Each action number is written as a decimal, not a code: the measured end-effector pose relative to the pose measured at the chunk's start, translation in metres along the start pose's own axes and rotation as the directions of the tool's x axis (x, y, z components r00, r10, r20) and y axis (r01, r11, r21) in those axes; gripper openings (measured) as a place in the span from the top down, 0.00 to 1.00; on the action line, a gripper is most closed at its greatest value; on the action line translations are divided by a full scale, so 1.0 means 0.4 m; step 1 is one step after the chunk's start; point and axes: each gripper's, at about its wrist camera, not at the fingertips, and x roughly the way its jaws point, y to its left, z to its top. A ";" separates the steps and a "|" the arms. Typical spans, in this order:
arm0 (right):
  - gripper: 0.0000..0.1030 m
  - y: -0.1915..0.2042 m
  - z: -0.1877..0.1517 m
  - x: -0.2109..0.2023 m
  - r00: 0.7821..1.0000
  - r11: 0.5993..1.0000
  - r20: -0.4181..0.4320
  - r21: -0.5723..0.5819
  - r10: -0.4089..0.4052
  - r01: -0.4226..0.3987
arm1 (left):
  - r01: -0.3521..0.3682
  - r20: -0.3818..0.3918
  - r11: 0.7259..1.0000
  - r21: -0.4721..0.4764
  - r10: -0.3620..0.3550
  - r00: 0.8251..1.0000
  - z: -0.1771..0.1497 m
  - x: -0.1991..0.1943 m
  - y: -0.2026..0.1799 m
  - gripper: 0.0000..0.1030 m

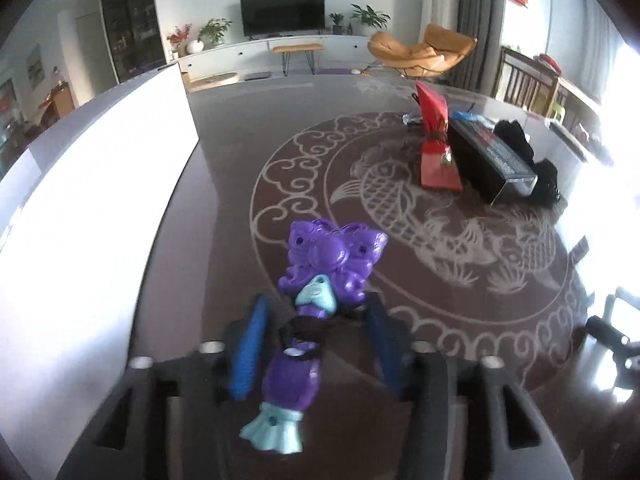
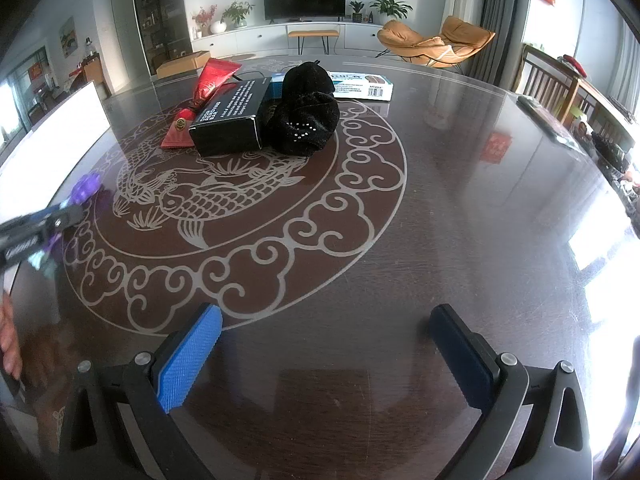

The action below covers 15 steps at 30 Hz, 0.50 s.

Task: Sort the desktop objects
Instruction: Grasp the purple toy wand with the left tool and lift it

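A purple and teal mermaid toy (image 1: 320, 280) lies between the blue pads of my left gripper (image 1: 316, 312), which is closed on its waist, above the dark table (image 1: 240, 160). The toy's purple head also shows at the far left of the right wrist view (image 2: 86, 188). My right gripper (image 2: 324, 320) is open and empty over the table's near side. A black box (image 2: 232, 116), a red packet (image 2: 208, 84), a black cloth bundle (image 2: 306, 108) and a white-blue box (image 2: 360, 84) sit grouped at the far centre.
A large white box (image 1: 92, 208) stands to the left of the left gripper; it also shows in the right wrist view (image 2: 52, 140). The table (image 2: 460, 200) bears a fish pattern. Wooden chairs (image 2: 552, 84) stand at the right edge.
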 end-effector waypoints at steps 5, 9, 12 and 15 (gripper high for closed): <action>0.00 0.000 0.000 0.000 1.000 1.000 0.000 0.000 0.000 0.000 | 0.012 -0.044 0.999 -0.034 -0.014 0.999 0.012 0.026 0.039 0.02; 0.00 0.000 0.000 0.000 1.000 1.000 0.000 0.000 0.000 0.000 | 0.032 -0.055 0.999 -0.010 -0.033 0.998 0.003 0.026 0.030 0.00; 0.00 0.000 0.000 0.000 1.000 1.000 0.000 0.000 0.000 0.000 | 0.033 -0.053 0.999 -0.012 -0.033 0.998 -0.002 0.022 0.033 0.00; 0.00 0.000 0.000 -0.001 1.000 1.000 0.000 0.000 0.000 0.000 | 0.033 -0.053 0.999 -0.013 -0.034 0.998 0.005 0.029 0.038 0.00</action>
